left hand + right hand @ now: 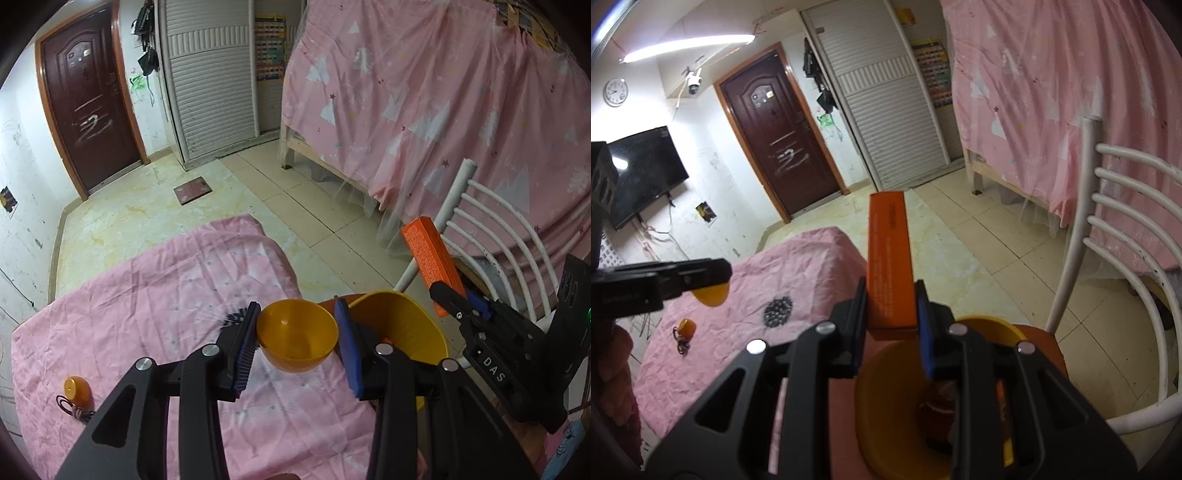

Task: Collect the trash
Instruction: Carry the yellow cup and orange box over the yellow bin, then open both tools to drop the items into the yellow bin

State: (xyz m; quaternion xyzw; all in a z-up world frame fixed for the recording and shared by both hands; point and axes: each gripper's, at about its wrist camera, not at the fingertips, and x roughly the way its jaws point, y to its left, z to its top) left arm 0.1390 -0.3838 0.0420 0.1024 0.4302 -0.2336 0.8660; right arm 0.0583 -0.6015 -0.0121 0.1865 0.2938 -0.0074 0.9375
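My left gripper [297, 341] is shut on a small yellow bowl [297, 338] and holds it above the pink-covered table [166, 295], beside a larger yellow bin [410, 332]. My right gripper [892, 306] is shut on a long orange box [889, 254], held over the yellow bin [886, 406]. The box also shows in the left wrist view [430, 264], to the right of the bin. A small yellow cap [75, 387] with a dark cord lies on the table at the left; it also shows in the right wrist view [687, 326].
A white metal chair [1108, 258] stands to the right of the bin. A bed draped in pink cloth [443, 110] fills the right. A dark door [86, 99], a shuttered cabinet [210, 81] and a scale on the floor [194, 188] lie ahead. A TV [642, 173] hangs at left.
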